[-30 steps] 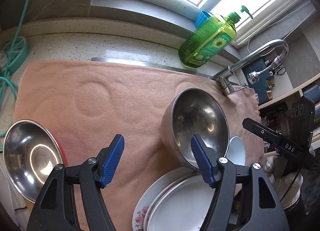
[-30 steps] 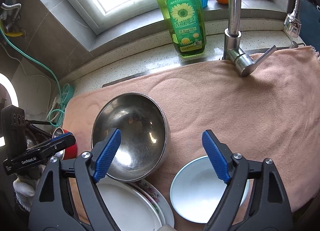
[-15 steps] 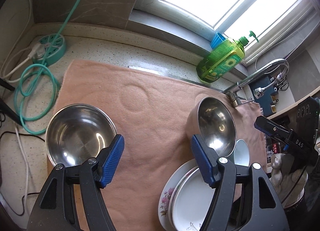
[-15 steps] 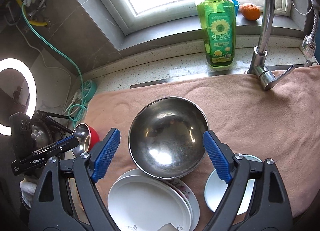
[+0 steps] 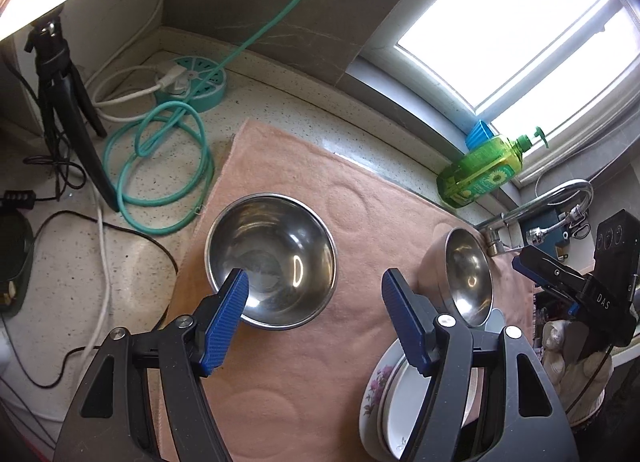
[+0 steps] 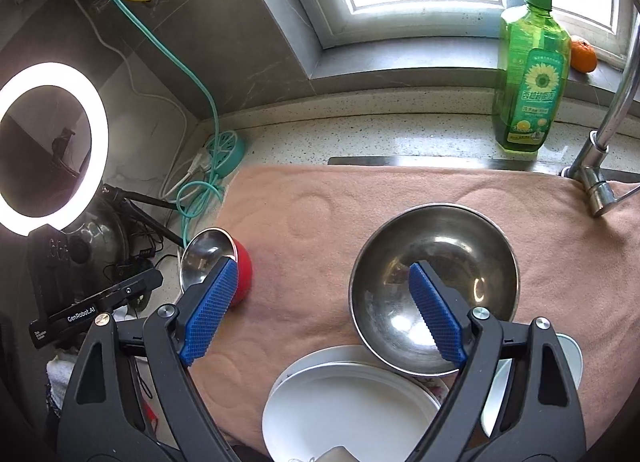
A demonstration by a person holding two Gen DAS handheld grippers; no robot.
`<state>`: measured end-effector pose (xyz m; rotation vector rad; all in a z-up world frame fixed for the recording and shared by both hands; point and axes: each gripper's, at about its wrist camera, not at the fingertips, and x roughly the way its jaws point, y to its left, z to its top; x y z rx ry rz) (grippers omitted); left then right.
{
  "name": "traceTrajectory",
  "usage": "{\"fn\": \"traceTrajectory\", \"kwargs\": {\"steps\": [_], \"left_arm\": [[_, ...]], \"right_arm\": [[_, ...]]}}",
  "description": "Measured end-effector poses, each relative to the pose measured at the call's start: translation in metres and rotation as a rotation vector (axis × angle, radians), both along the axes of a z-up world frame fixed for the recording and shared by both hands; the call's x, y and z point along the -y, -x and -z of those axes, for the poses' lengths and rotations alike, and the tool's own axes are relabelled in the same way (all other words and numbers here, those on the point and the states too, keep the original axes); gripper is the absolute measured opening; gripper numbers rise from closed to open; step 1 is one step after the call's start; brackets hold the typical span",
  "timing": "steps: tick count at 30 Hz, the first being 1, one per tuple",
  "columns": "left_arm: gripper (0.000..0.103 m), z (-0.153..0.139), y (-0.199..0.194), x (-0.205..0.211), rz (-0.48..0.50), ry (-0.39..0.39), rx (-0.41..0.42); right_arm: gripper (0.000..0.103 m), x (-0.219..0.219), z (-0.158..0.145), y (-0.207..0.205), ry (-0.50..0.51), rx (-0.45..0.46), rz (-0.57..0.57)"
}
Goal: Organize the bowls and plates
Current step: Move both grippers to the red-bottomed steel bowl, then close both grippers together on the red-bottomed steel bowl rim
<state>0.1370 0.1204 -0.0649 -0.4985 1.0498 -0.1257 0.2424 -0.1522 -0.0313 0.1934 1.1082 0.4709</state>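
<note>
Steel bowls are sitting mouth-up on a pink towel [image 6: 400,198] that is covering the counter beside the sink. One steel bowl [image 5: 271,260], seen from the left wrist, is resting near the towel's left edge; from the right wrist its outside is showing red [image 6: 218,262]. A second bowl [image 6: 434,286] is lying toward the tap [image 6: 600,166], leaning slightly, its rim overlapping the plates [image 6: 344,402]. Those plates are stacked flat at the towel's near edge, a flowered one under plain white ones. A small white dish [image 6: 570,354] is peeking out just right of the second bowl, face up. All these are round, so no long axis is showing; each is opening upward.

Both grippers are hanging above the towel, pointing steeply down. The left gripper [image 5: 316,316] is standing with its blue pads apart, nothing between them but bare towel, its left pad in line with the first bowl's near rim. The right gripper [image 6: 326,312] is spread wide and empty, one pad in front of the red-sided bowl, the other in front of the second bowl.

A green soap bottle [image 6: 528,74] is standing upright on the counter below the window, an orange [image 6: 583,56] is on the sill, and a ring light [image 6: 52,146] is glowing at far left.
</note>
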Motion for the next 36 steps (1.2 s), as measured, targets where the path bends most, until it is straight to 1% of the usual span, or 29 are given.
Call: {"fn": "traceTrajectory", "kwargs": {"steps": [7, 11, 21, 27, 29, 30, 31, 32, 33, 35, 36], "left_arm": [[0.069, 0.014, 0.011, -0.031, -0.080, 0.017, -0.032], [0.069, 0.023, 0.012, -0.044, -0.111, 0.043, -0.051], [0.069, 0.039, 0.003, -0.056, -0.139, 0.087, -0.085], [0.067, 0.048, -0.004, -0.059, -0.147, 0.116, -0.093], [0.067, 0.051, -0.006, -0.058, -0.143, 0.118, -0.098], [0.067, 0.052, -0.007, -0.058, -0.142, 0.118, -0.098], [0.064, 0.053, -0.008, -0.057, -0.137, 0.120, -0.100], [0.061, 0.054, -0.008, -0.058, -0.135, 0.117, -0.103], [0.054, 0.055, -0.009, -0.057, -0.138, 0.108, -0.106], [0.037, 0.057, -0.010, -0.056, -0.130, 0.098, -0.107], [0.034, 0.058, -0.011, -0.055, -0.120, 0.098, -0.110]], "right_arm": [[0.089, -0.034, 0.014, -0.010, -0.027, -0.053, -0.055], [0.089, -0.053, 0.024, -0.015, -0.040, -0.085, -0.077], [0.089, -0.100, 0.055, -0.025, -0.075, -0.186, -0.144], [0.075, -0.120, 0.072, -0.030, -0.059, -0.221, -0.172], [0.064, -0.125, 0.079, -0.032, -0.055, -0.242, -0.175], [0.062, -0.127, 0.083, -0.033, -0.057, -0.253, -0.180], [0.058, -0.129, 0.086, -0.033, -0.055, -0.262, -0.185], [0.055, -0.131, 0.089, -0.033, -0.049, -0.270, -0.188], [0.054, -0.132, 0.092, -0.033, -0.048, -0.276, -0.191], [0.044, -0.134, 0.097, -0.033, -0.043, -0.285, -0.200], [0.042, -0.135, 0.099, -0.033, -0.038, -0.287, -0.202]]}}
